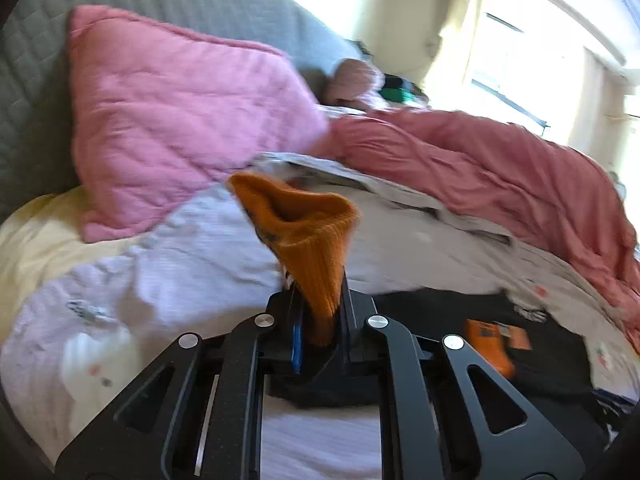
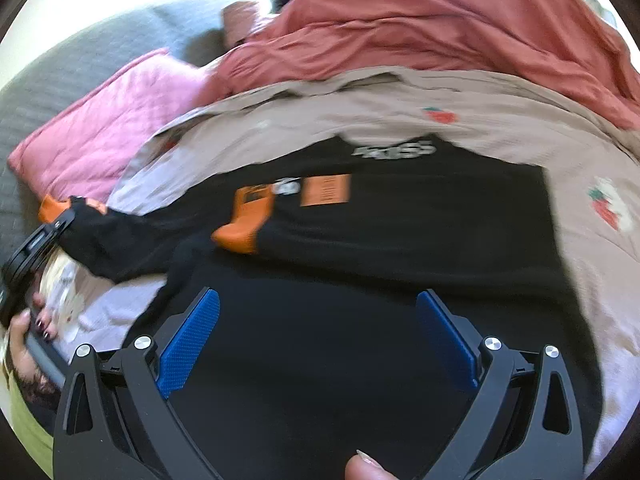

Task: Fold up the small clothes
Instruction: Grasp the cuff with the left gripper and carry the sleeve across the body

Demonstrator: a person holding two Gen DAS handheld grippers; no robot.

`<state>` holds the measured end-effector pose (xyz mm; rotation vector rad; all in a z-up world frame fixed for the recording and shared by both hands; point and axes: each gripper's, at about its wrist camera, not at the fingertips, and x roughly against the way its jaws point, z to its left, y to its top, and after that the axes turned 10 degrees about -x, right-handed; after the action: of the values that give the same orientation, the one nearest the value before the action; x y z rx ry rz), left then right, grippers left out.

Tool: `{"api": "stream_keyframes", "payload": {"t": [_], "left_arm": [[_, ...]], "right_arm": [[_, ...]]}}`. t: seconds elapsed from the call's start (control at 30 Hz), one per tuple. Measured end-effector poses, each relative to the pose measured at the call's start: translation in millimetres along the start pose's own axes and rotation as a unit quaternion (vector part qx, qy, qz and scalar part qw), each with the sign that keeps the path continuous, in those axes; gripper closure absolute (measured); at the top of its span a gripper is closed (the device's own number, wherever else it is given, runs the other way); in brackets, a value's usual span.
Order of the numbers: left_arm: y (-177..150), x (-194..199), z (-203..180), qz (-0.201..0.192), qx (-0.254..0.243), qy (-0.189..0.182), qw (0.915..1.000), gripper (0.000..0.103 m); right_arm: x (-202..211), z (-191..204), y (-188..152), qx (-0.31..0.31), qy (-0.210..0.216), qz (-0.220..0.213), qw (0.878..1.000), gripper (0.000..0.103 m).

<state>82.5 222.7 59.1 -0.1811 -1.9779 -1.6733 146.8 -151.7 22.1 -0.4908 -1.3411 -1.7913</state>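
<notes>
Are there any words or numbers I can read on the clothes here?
None can be read.
White lettering on the black garment: too blurred.
Orange tag with dark print: too blurred.
Small white label beside it: too blurred.
Orange sock in the left claw: no clear text.

I get strong daylight from the window (image 1: pixel 516 64) at the upper right of the left wrist view; it is blown out to white. Motion blur smears both views, worst on the pink pillow (image 1: pixel 172 120) and the black garment (image 2: pixel 360 260), whose print I cannot read. Fisheye curvature bends the edges, and the corners fall off to black. Shadows are soft.
</notes>
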Motion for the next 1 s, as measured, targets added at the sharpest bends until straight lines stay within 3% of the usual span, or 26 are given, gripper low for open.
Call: {"api": "stream_keyframes", "payload": {"t": [0.1,0.3,0.5,0.63,0.73,0.77,1.0], "left_arm": [[2,9,-31,-0.011,-0.03,-0.016,0.9994,0.097],[-3,4,-93,0.015,-0.065,-0.068,0.9955,0.097],[-21,-7,-167,0.064,-0.121,-0.136,0.9812,0.097],[-54,-17,-205,0.104,-0.176,-0.17,0.964,0.097],[-75,-23,-218,0.135,-0.214,-0.197,0.9472,0.089],[-78,-25,-220,0.144,-0.217,-0.212,0.9418,0.082],[-84,-13,-219,0.15,-0.225,-0.254,0.9285,0.063]], "right_arm": [[13,-26,3,-0.022,-0.012,-0.012,1.0,0.005],[29,-56,6,-0.05,-0.027,-0.026,0.998,0.005],[42,-84,13,-0.088,-0.036,-0.042,0.995,0.005],[44,-96,15,-0.104,-0.041,-0.043,0.993,0.005],[41,-98,15,-0.11,-0.044,-0.04,0.992,0.005],[39,-98,14,-0.114,-0.042,-0.037,0.992,0.005],[30,-83,17,-0.123,-0.013,-0.019,0.992,0.005]]}}
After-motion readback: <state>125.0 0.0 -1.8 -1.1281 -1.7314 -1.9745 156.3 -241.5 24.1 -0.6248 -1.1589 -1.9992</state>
